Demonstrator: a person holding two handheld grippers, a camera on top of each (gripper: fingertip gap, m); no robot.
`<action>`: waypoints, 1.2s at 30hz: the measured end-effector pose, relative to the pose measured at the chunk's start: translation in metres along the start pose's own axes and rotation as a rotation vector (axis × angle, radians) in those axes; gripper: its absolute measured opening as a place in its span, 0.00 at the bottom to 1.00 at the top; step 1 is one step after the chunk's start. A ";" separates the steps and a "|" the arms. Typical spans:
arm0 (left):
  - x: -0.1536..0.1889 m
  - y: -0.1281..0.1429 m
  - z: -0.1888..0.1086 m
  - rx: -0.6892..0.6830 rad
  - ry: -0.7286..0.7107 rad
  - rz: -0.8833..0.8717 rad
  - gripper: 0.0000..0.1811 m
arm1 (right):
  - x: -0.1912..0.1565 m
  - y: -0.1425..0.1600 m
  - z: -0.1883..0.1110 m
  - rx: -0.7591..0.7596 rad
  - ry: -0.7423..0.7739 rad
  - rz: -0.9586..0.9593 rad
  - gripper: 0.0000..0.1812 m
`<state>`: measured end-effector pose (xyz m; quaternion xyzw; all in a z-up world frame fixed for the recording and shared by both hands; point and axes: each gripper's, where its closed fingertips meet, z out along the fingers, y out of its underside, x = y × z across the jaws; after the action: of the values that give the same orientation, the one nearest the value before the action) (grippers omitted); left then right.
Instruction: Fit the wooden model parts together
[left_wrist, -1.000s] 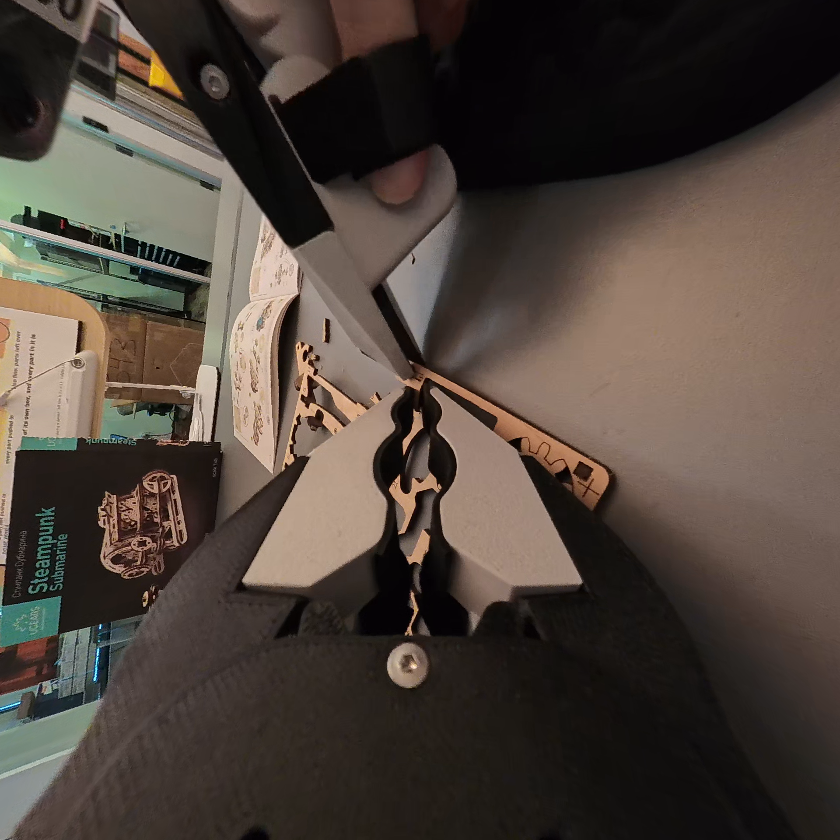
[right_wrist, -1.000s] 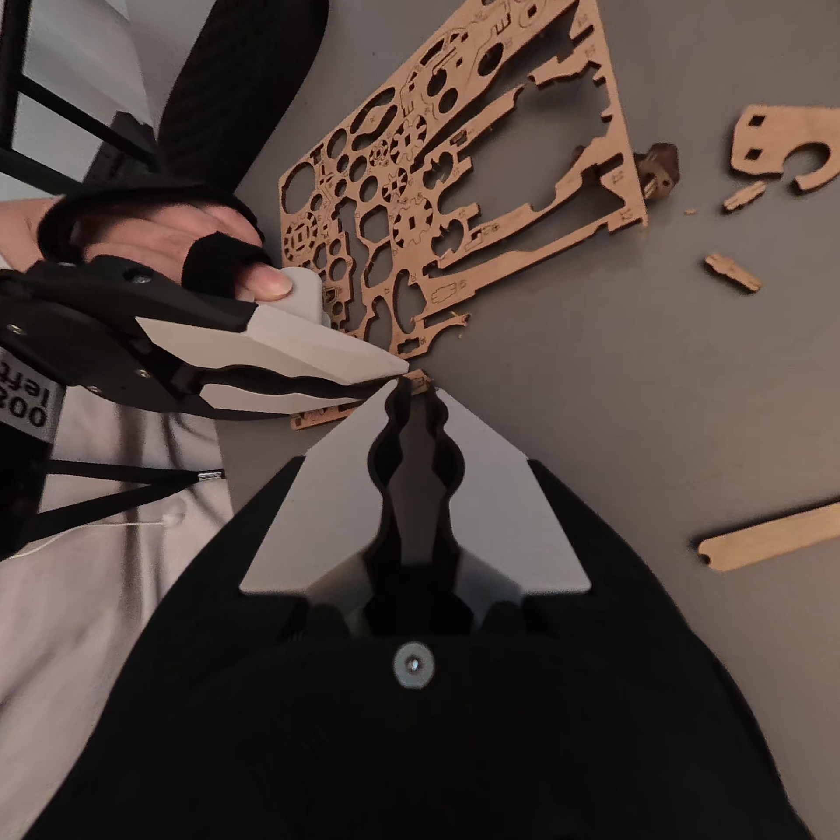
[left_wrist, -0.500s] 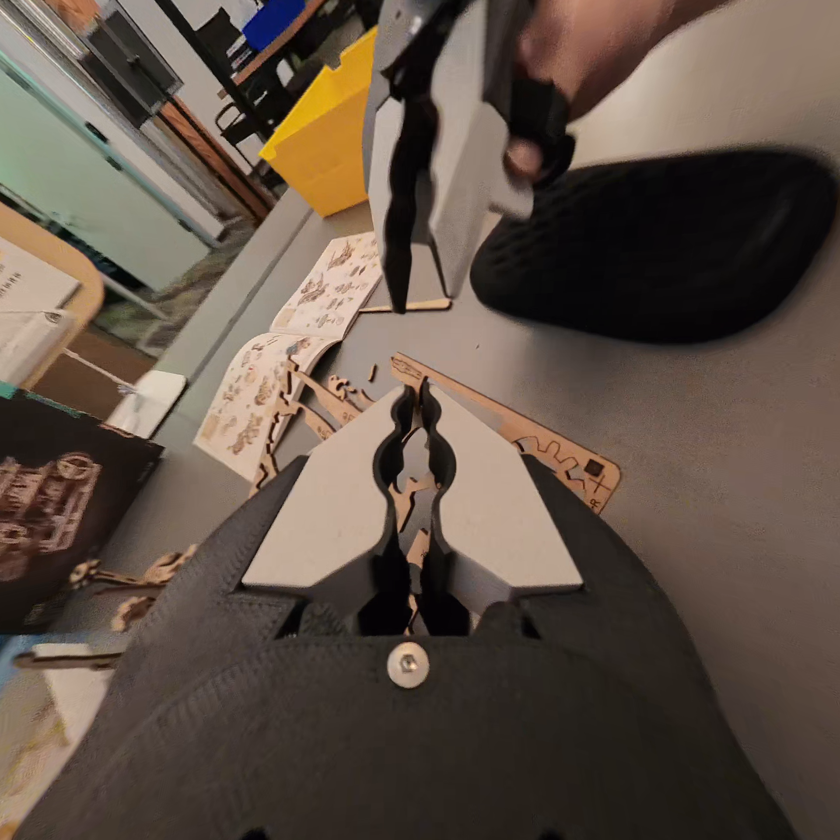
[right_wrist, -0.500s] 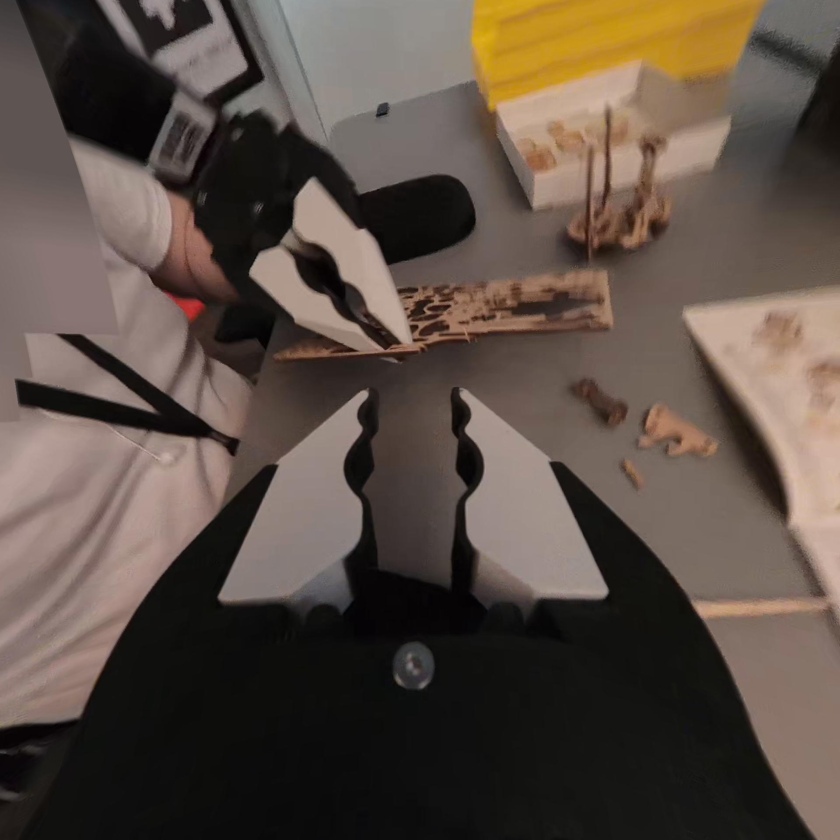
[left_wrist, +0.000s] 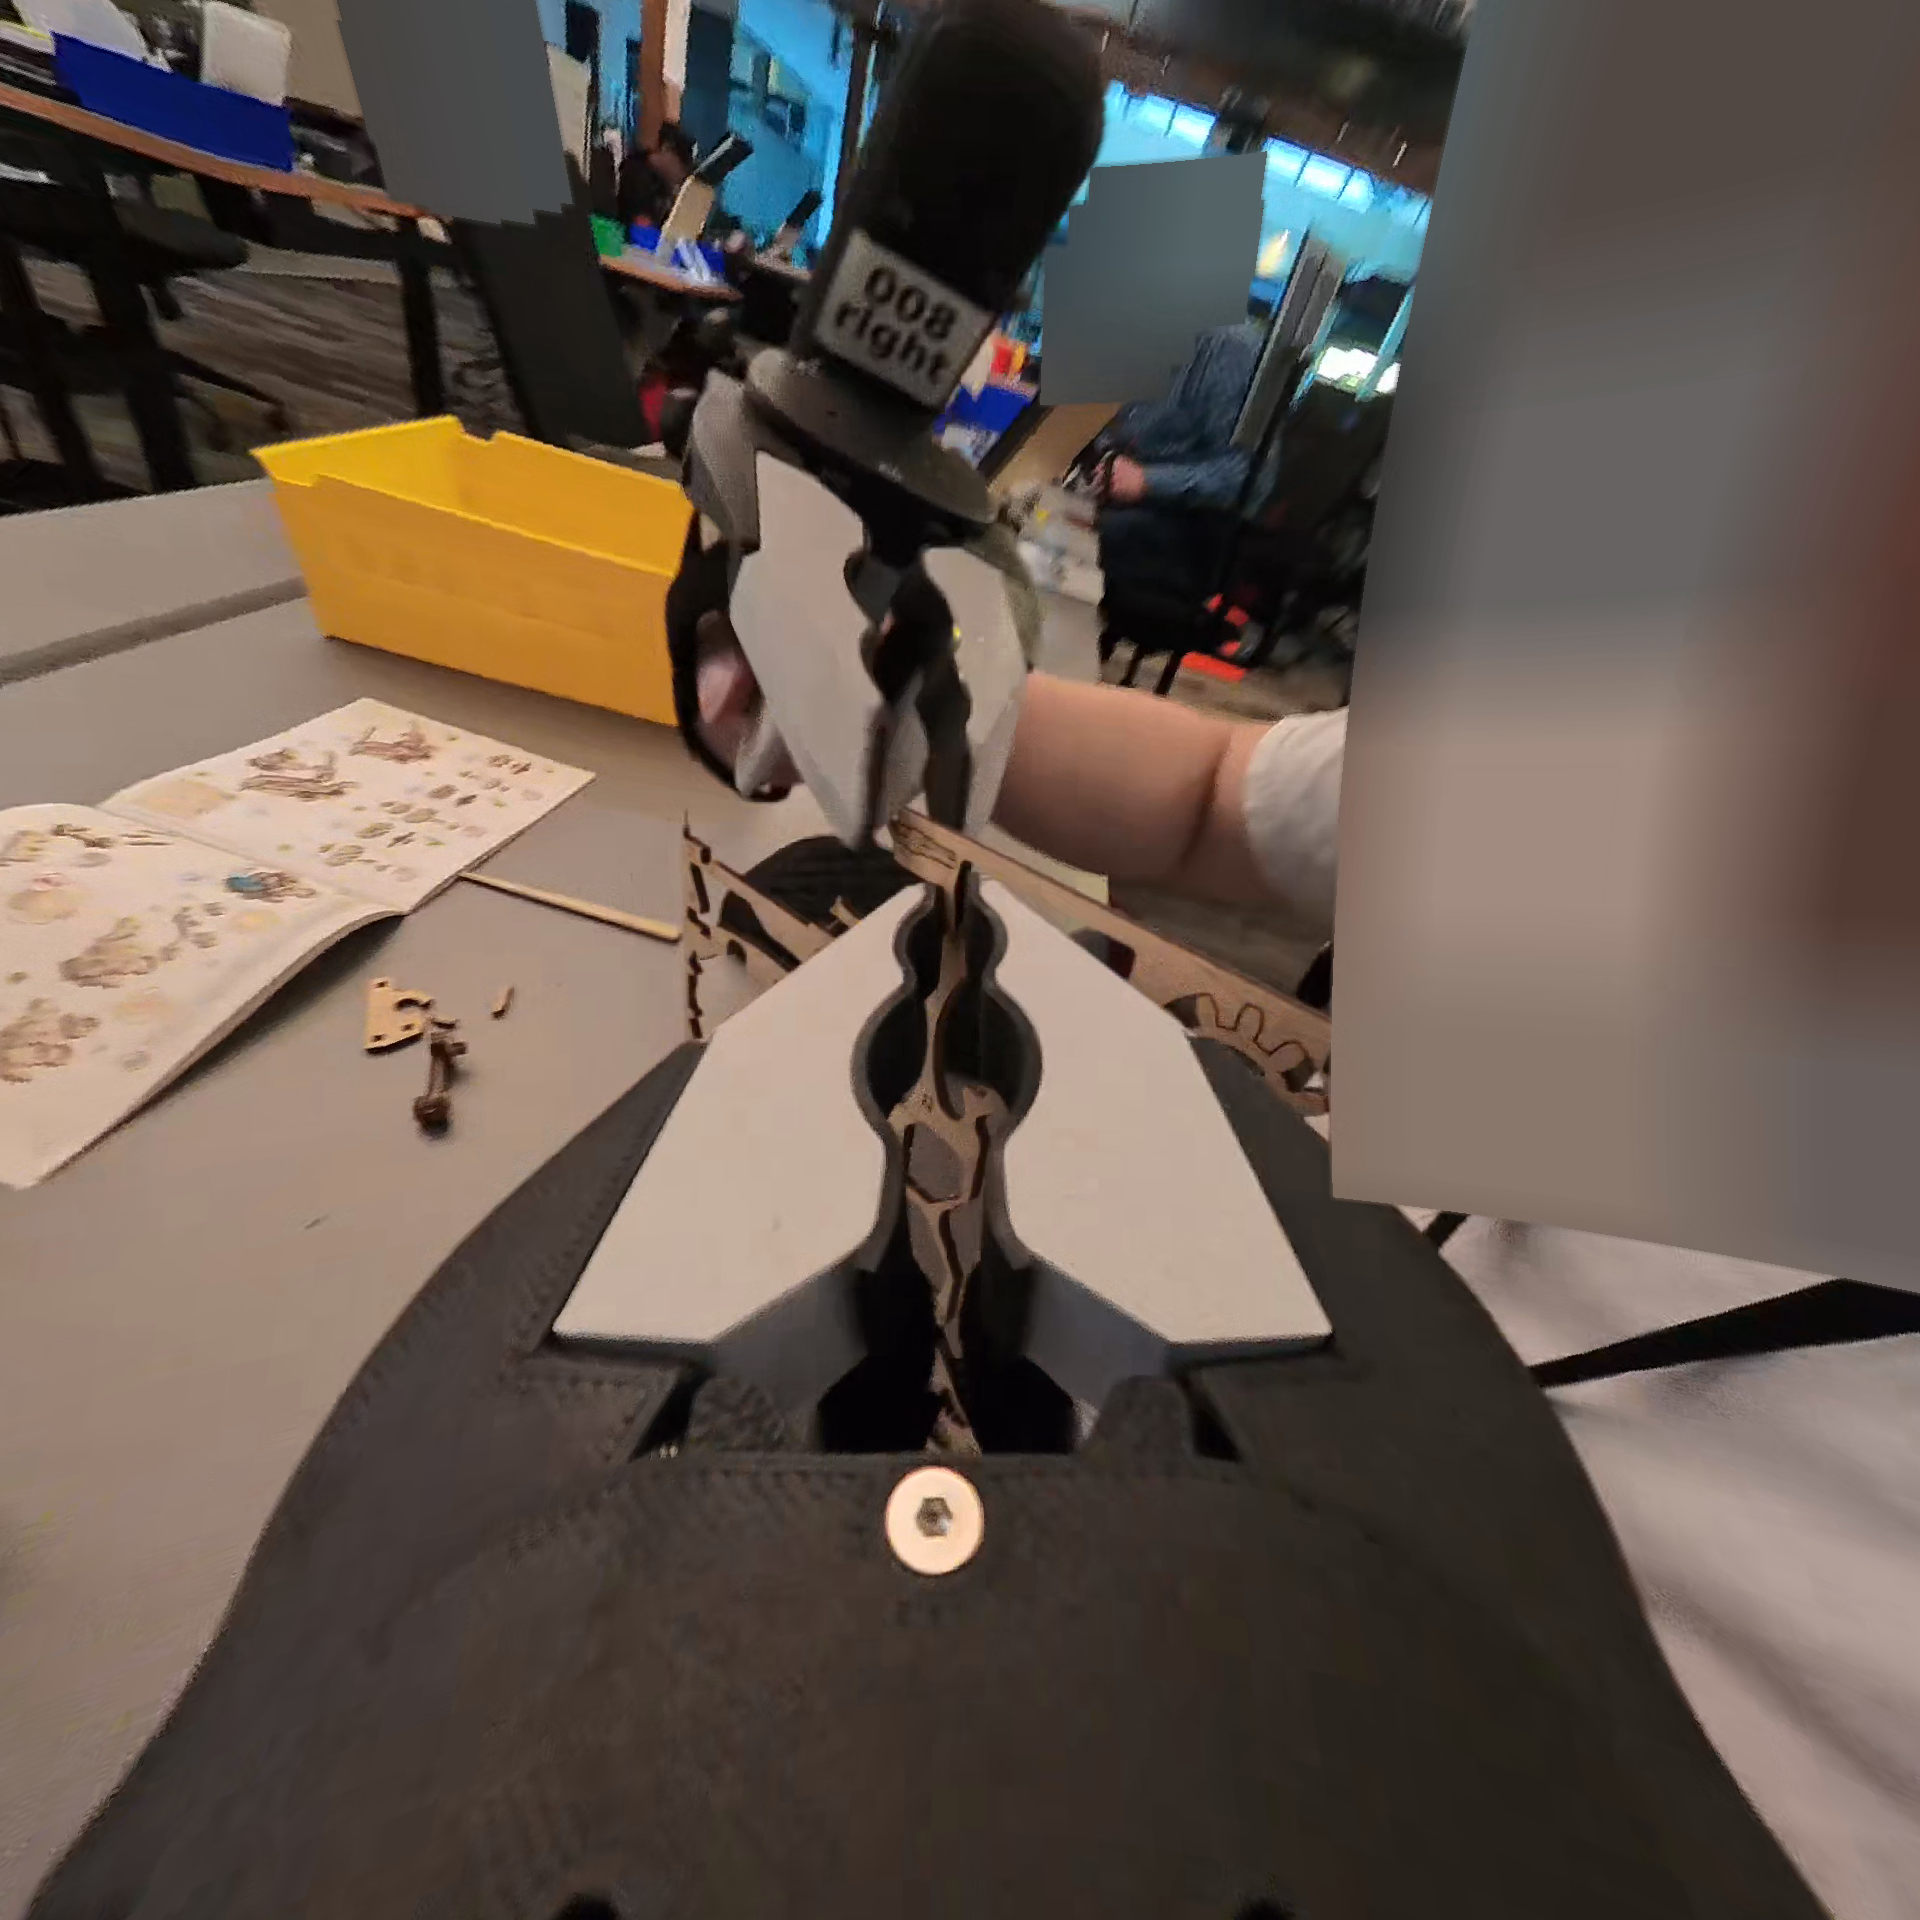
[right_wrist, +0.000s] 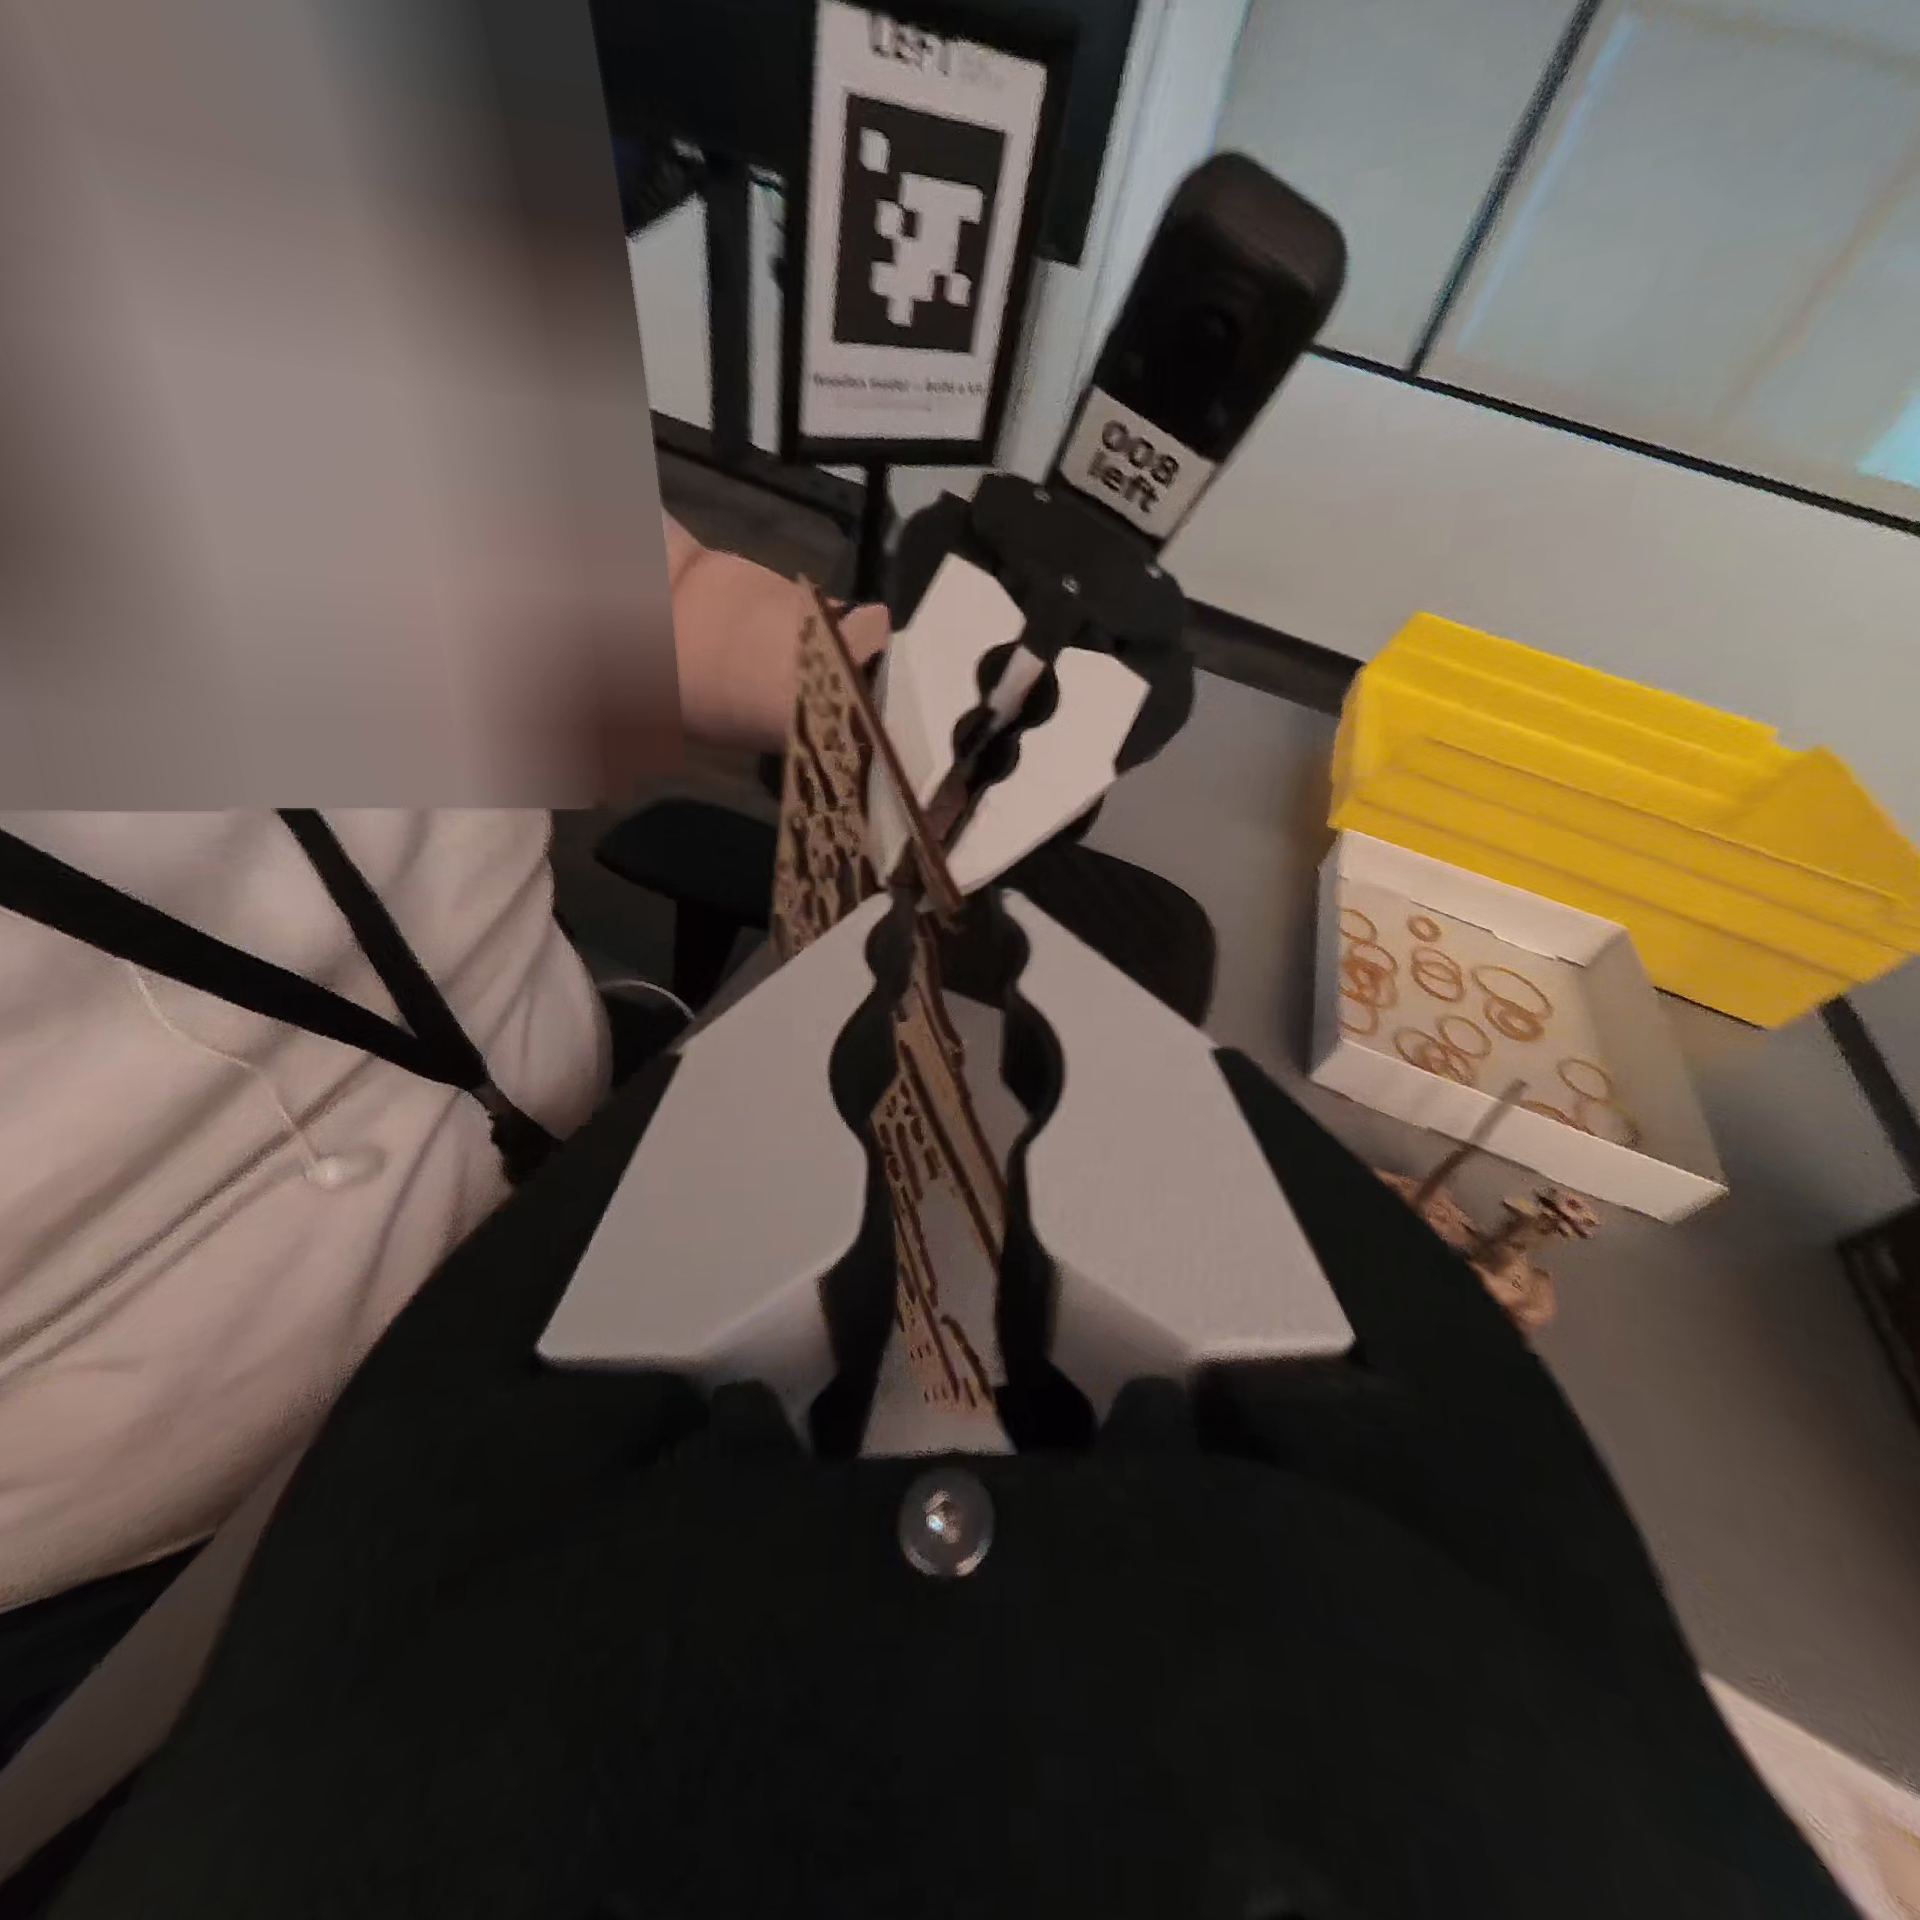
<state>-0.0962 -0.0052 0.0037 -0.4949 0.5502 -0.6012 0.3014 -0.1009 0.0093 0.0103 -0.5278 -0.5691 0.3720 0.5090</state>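
Note:
The laser-cut wooden parts sheet (left_wrist: 1216, 987) is held up off the grey table (left_wrist: 208, 1299), edge-on to both cameras. My left gripper (left_wrist: 951, 894) is shut on one edge of it; the sheet runs back between the fingers. My right gripper (right_wrist: 951, 904) is shut on the same sheet (right_wrist: 821, 748) from the opposite side. In the left wrist view the right gripper (left_wrist: 904, 821) points down onto the sheet's upper edge. In the right wrist view the left gripper (right_wrist: 935, 878) faces mine, tips almost touching.
A yellow bin (left_wrist: 468, 540), an open instruction booklet (left_wrist: 208, 883), a thin wooden stick (left_wrist: 571, 904) and small loose wooden parts (left_wrist: 395, 1023) lie on the table. A white box of rubber bands (right_wrist: 1455, 1008) and a partly built model (right_wrist: 1507, 1247) stand right. Only a small space, under 4 cm, lies between the two pairs of fingers.
The sheet lay on the table a second ago and is now lifted into the air. The right gripper opened, swung round and shut on the sheet opposite the left gripper.

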 end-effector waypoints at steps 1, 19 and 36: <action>0.001 -0.003 -0.002 0.026 0.023 -0.027 0.01 | 0.000 -0.002 0.000 0.021 -0.036 0.030 0.01; -0.070 -0.019 -0.080 0.128 -0.011 -0.190 0.24 | 0.057 0.050 0.009 0.062 0.035 0.671 0.00; -0.096 0.031 -0.023 -0.272 -0.051 -0.141 0.00 | 0.073 0.065 0.009 0.142 -0.016 0.829 0.00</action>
<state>-0.0918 0.0839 -0.0490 -0.5837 0.5827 -0.5279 0.2026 -0.0894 0.0929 -0.0405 -0.6730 -0.2856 0.5875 0.3470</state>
